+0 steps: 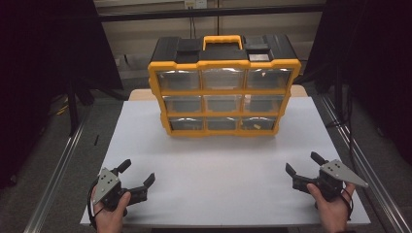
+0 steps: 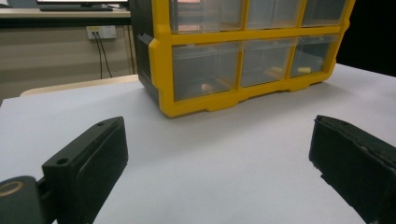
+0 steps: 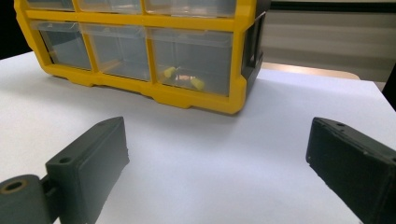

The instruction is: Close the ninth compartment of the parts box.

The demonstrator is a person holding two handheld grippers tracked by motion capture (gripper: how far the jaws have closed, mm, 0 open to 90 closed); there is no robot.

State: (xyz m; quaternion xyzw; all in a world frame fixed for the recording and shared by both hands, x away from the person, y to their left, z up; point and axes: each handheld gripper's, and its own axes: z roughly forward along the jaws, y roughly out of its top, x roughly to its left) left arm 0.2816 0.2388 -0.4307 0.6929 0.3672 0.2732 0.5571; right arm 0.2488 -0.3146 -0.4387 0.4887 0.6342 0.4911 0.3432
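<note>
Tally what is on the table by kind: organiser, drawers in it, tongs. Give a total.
Yellow and black organiser: 1
Clear drawers in it, three rows of three: 9, e.g. the top middle drawer
Tongs: 2, the left tongs and the right tongs, both open and empty above the white table
Total: 12

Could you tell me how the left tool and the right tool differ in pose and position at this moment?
The left tool rests near the table's front left corner, the right tool near its front right. The left tool's jaws angle up and rightward toward the yellow organizer; the right tool's angle up and leftward. Both are open, hand-held, empty and well short of the organizer.
</note>
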